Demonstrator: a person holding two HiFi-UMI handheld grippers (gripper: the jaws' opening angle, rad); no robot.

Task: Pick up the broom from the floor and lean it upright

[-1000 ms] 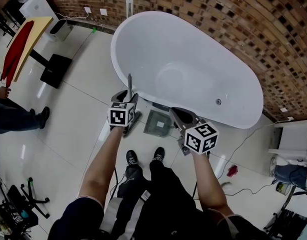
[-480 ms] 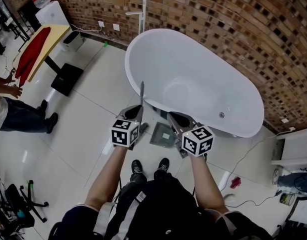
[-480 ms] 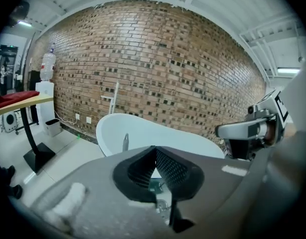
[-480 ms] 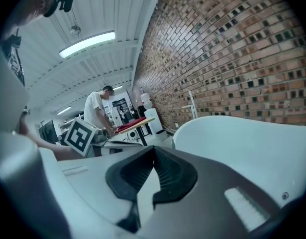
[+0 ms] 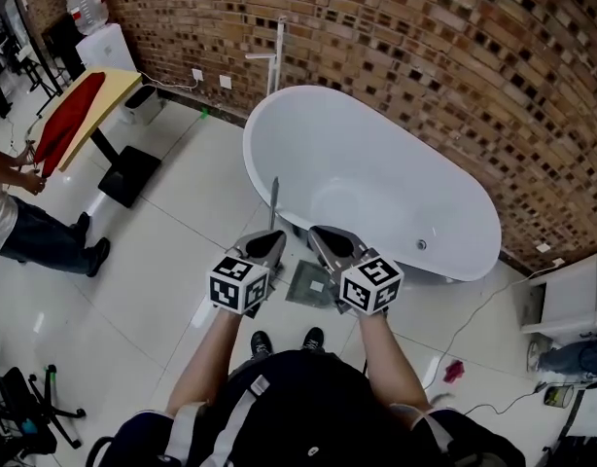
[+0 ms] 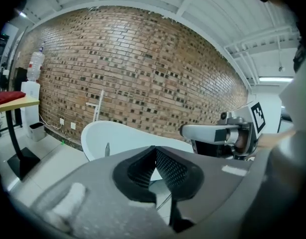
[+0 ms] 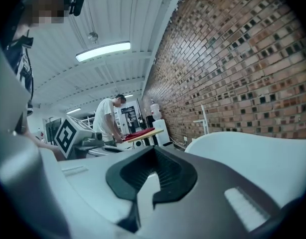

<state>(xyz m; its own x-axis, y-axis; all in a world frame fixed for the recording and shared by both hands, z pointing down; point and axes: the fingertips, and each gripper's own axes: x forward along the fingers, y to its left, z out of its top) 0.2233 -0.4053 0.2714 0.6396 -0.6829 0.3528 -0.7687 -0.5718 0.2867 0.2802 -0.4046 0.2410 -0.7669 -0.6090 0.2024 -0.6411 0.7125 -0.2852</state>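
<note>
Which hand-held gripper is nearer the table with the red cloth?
Left. The left hand-held gripper lies toward the table; the right hand-held gripper sits beyond it, farther off.

We record a red-brown brick wall behind a white freestanding bathtub on a glossy white tiled floor, a yellow-topped desk carrying a red cloth near a water dispenser, and a lit strip light on the white beamed ceiling.

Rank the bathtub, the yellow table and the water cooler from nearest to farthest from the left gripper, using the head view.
1. Bathtub, just ahead of the left gripper.
2. Yellow table, far left.
3. Water cooler, beyond it, by the wall.
</note>
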